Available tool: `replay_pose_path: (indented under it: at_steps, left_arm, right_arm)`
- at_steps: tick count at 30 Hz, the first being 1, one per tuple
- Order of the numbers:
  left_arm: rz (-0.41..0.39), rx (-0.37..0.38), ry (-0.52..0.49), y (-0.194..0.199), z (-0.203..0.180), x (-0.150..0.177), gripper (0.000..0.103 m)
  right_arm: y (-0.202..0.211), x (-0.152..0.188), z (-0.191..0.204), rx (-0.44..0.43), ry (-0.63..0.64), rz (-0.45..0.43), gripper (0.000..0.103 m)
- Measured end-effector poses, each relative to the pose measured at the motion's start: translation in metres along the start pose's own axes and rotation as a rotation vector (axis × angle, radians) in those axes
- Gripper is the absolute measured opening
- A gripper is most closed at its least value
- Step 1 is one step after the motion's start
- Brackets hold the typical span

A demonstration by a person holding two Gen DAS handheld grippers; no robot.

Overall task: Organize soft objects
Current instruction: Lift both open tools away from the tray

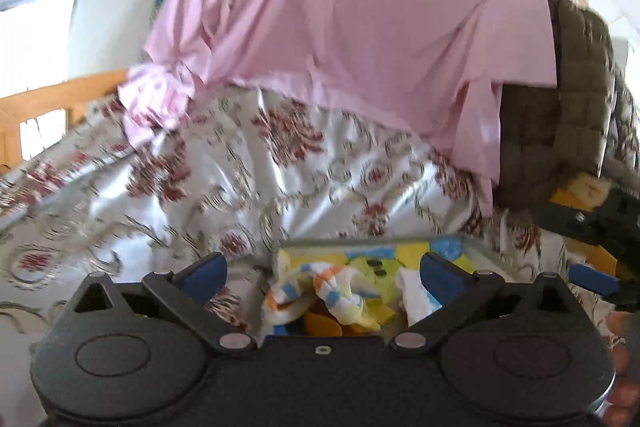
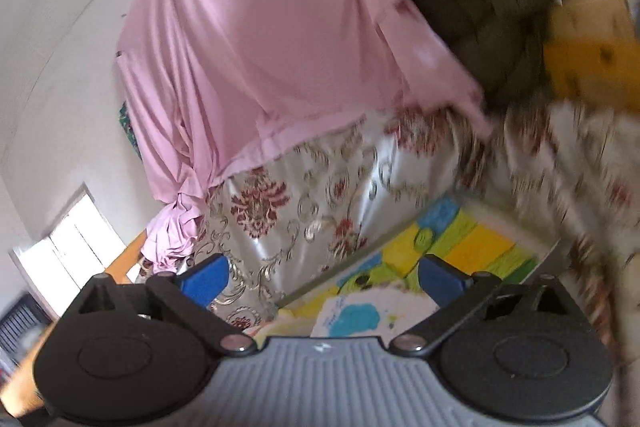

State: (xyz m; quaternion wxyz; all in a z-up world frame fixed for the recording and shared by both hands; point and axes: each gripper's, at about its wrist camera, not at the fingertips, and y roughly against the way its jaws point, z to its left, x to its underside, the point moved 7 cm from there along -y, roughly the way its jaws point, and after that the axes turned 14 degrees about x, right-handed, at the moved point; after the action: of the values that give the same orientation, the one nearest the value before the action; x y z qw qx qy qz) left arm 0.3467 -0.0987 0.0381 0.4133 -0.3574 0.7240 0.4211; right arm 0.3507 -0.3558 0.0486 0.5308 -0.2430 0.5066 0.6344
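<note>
The left gripper (image 1: 322, 273) and right gripper (image 2: 323, 277) were both spread wide, nothing pinched between the blue pads. Just beyond them, small soft cloths (image 1: 320, 291) were heaped in a colourful tray (image 2: 472, 243) on the floral bedspread (image 1: 240, 167). Farther back, a pink sheet (image 1: 340, 7) was draped.

A heap of small soft cloths (image 1: 320, 291) lies crumpled in a shallow colourful box (image 1: 452, 247), just beyond and below the left gripper (image 1: 322, 273), between its spread blue fingers; striped white, orange, blue and yellow; a white cloth with a turquoise patch (image 2: 360, 315) lies flatter, below the right gripper (image 2: 322, 277).
</note>
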Motion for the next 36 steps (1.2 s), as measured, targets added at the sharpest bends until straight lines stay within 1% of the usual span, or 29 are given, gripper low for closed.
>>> replay_pose_path:
  at_steps: [4, 7, 9, 12, 16, 18, 20, 23, 29, 36]
  left_arm:
    - [-0.069, -0.016, -0.008, 0.038, -0.004, -0.006, 0.102]
    - [-0.095, -0.044, -0.043, 0.067, -0.008, -0.005, 0.102]
    - [-0.111, -0.060, -0.077, 0.085, -0.012, -0.003, 0.102]
    - [-0.145, -0.062, -0.105, 0.114, -0.015, 0.001, 0.102]
    - [-0.190, -0.082, -0.103, 0.152, -0.012, 0.008, 0.102]
    - [-0.198, -0.088, -0.118, 0.166, -0.011, 0.013, 0.102]
    - [-0.192, -0.104, -0.143, 0.177, -0.010, 0.019, 0.102]
    - [-0.182, -0.113, -0.152, 0.191, -0.008, 0.029, 0.102]
    - [-0.147, -0.111, -0.151, 0.211, -0.003, 0.050, 0.102]
    - [-0.086, -0.124, -0.143, 0.219, 0.006, 0.072, 0.102]
  right_arm:
    - [0.044, -0.001, 0.011, 0.068, 0.099, -0.111, 0.103]
    - [0.077, 0.007, 0.024, 0.080, 0.189, -0.208, 0.103]
    - [0.096, 0.016, 0.034, 0.094, 0.251, -0.242, 0.103]
    - [0.124, 0.030, 0.042, 0.105, 0.270, -0.289, 0.103]
    - [0.151, 0.051, 0.044, 0.100, 0.247, -0.294, 0.103]
    - [0.163, 0.060, 0.042, 0.104, 0.243, -0.294, 0.103]
    - [0.175, 0.069, 0.042, 0.097, 0.246, -0.285, 0.103]
    - [0.188, 0.081, 0.042, 0.100, 0.244, -0.273, 0.103]
    - [0.210, 0.109, 0.039, 0.188, 0.282, -0.262, 0.103]
    - [0.221, 0.138, 0.038, 0.235, 0.339, -0.195, 0.103]
